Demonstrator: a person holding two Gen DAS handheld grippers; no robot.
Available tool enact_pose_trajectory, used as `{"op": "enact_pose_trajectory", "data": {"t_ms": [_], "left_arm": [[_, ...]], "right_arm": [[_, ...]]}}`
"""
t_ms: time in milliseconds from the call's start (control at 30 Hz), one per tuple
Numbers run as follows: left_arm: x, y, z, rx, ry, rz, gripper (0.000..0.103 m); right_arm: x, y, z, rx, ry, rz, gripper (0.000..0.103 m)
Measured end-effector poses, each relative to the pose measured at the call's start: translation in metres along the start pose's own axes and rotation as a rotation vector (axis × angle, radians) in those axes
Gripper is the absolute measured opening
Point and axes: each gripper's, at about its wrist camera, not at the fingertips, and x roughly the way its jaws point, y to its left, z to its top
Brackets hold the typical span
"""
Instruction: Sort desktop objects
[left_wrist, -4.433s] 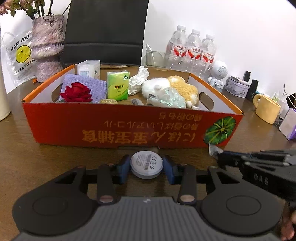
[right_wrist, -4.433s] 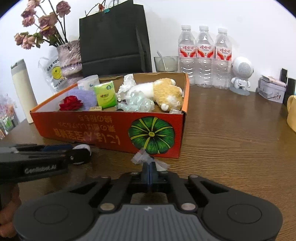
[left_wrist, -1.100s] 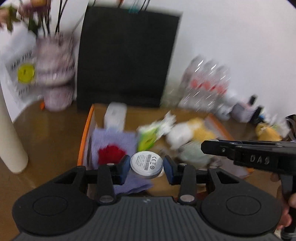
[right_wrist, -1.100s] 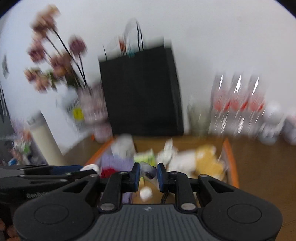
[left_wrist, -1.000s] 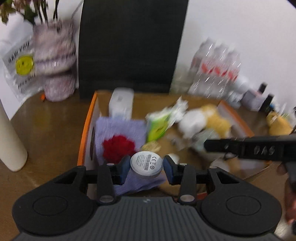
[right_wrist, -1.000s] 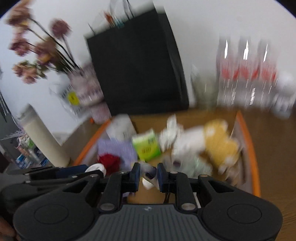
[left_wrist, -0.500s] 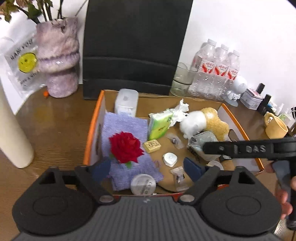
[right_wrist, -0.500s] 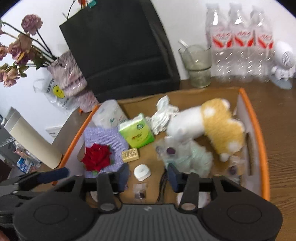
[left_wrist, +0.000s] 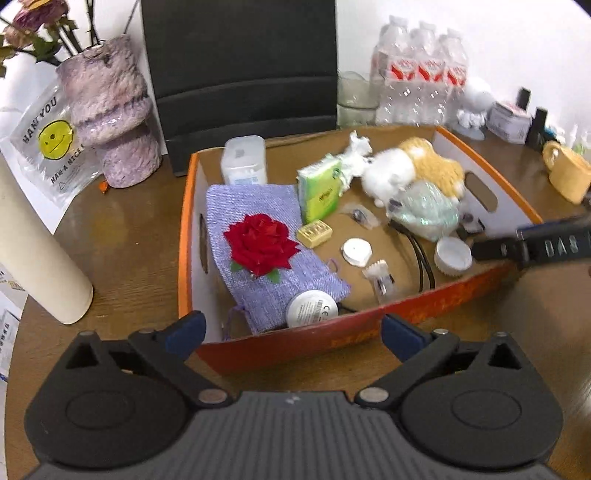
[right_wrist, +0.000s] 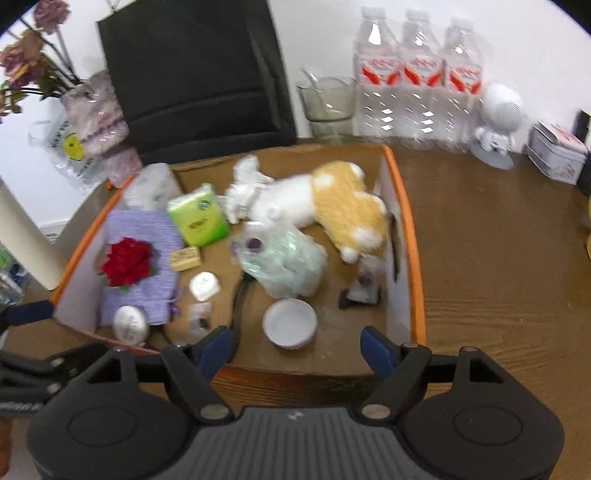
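Note:
An orange cardboard box (left_wrist: 184, 236) holds the sorted things. A round white disc (left_wrist: 312, 308) lies at its near wall, on the edge of a purple pouch with a red rose (left_wrist: 260, 243). My left gripper (left_wrist: 291, 332) hangs just above that near wall, jaws opening wide with nothing between them. In the right wrist view the box (right_wrist: 412, 258) also holds a small clear packet (right_wrist: 199, 314) and a white round lid (right_wrist: 290, 323). My right gripper (right_wrist: 295, 349) hovers over the near wall, jaws opening and empty. The disc (right_wrist: 130, 324) lies at the left.
Also inside are a plush toy (right_wrist: 332, 206), a green tissue pack (right_wrist: 197, 216), a crumpled plastic bag (right_wrist: 284, 262) and a black cable (right_wrist: 238, 295). Behind stand a black bag (left_wrist: 240, 70), a vase (left_wrist: 110, 110), water bottles (right_wrist: 417, 77) and a glass (right_wrist: 327, 99). A cream cylinder (left_wrist: 33, 251) stands left, a mug (left_wrist: 569, 177) right.
Both grippers opened and let go: the disc dropped from the left one onto the pouch, the clear packet from the right one onto the box floor. Both drew back toward the near wall.

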Motion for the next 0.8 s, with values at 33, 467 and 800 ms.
{"op": "enact_pose_trajectory", "data": {"t_ms": [33, 467, 800], "left_arm": [[0.000, 0.000, -0.001, -0.001, -0.003, 0.005, 0.103], [-0.066, 0.006, 0.044, -0.158, -0.115, -0.009, 0.103], [-0.112, -0.026, -0.009, -0.149, -0.511, 0.104, 0.103]], "right_arm": [[0.001, -0.004, 0.000, 0.013, -0.010, 0.000, 0.076], [-0.049, 0.007, 0.021, 0.046, -0.095, 0.036, 0.084], [-0.114, 0.030, -0.037, -0.138, -0.551, 0.016, 0.095]]}}
